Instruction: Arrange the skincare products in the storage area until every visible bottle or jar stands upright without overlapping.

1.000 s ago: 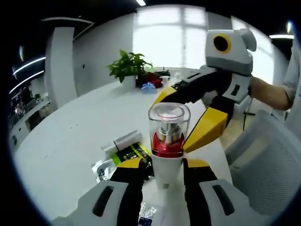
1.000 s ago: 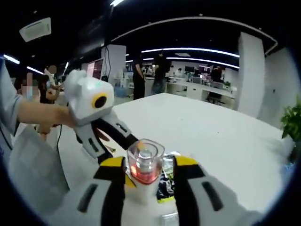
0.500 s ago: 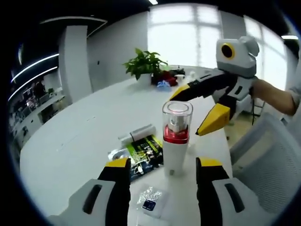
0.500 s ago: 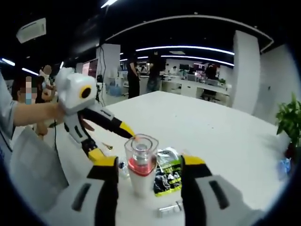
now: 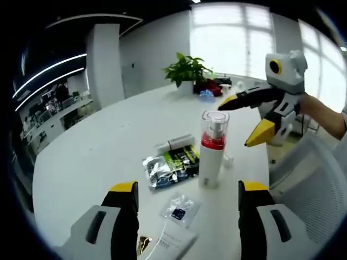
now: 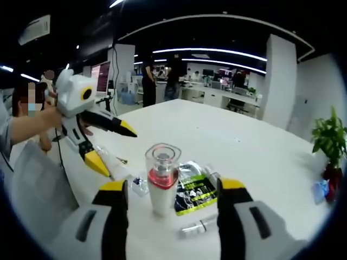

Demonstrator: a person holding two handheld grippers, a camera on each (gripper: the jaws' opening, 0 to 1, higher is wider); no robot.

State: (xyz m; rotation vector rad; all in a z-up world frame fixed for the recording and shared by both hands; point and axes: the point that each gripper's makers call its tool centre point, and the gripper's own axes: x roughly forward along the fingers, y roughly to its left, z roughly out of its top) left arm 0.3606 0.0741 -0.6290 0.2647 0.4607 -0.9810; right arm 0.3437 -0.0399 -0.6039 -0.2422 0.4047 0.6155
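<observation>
The white pump bottle with a red collar and clear square cap (image 5: 213,149) stands upright on the white table (image 5: 97,162), free of both tools. In the left gripper view it rises beyond and between the yellow-tipped jaws of the left gripper (image 5: 187,190), nearer the right-hand jaw and touching neither. In the right gripper view the same bottle (image 6: 161,179) stands between and just ahead of the jaws of the right gripper (image 6: 172,187), closer to the left-hand jaw. Both pairs of jaws are spread wide with nothing held.

Just beside the bottle lies a flat green-and-black foil sachet (image 5: 172,166). Beyond the sachet lies a small white tube with a grey cap (image 5: 174,144) on its side. Nearer the left gripper than the bottle lies a small clear packet with a dark centre (image 5: 181,208).

In the right gripper view a slim clear vial (image 6: 199,226) lies on its side near the right-hand jaw, and a potted green plant (image 6: 328,146) stands at the table's far edge.
</observation>
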